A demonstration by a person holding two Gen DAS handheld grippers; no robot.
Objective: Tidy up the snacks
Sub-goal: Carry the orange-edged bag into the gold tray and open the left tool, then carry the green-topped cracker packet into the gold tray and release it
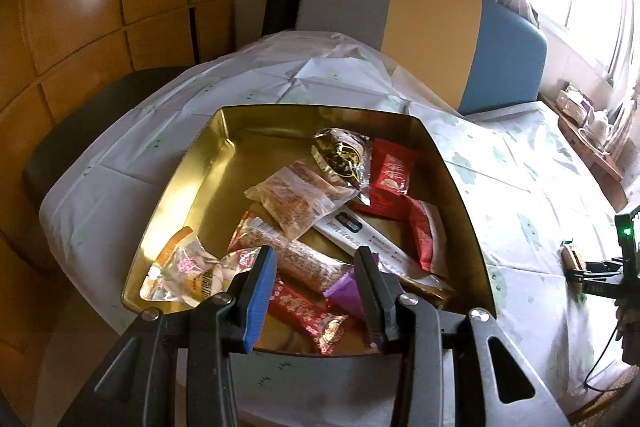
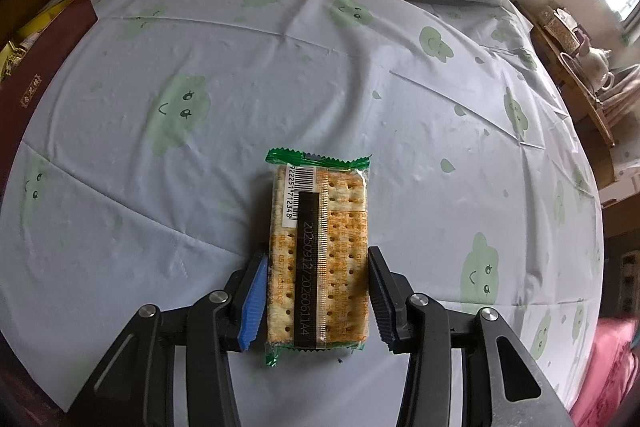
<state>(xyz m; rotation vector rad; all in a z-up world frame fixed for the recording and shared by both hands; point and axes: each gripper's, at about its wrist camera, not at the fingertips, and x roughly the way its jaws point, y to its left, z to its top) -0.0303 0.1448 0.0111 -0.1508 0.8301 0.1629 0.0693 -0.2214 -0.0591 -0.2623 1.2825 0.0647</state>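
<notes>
A gold tin (image 1: pixel 208 187) on the tablecloth holds several wrapped snacks, among them a clear bag of brown pieces (image 1: pixel 300 195), a red pack (image 1: pixel 394 173) and a long grain bar (image 1: pixel 296 255). My left gripper (image 1: pixel 316 253) hovers over the tin's near end, open, with nothing between its fingers. In the right wrist view a green-edged cracker pack (image 2: pixel 320 247) lies lengthwise between the fingers of my right gripper (image 2: pixel 317 253), whose pads press its long sides just over the tablecloth. The right gripper (image 1: pixel 576 267) also shows at the far right of the left wrist view.
The white tablecloth (image 2: pixel 280 67) has green cloud prints. A dark red box side (image 2: pixel 44 67) stands at its left edge. Grey, yellow and blue chair backs (image 1: pixel 400 11) line the far side. A low shelf with a teapot (image 2: pixel 596 63) stands right, near a window.
</notes>
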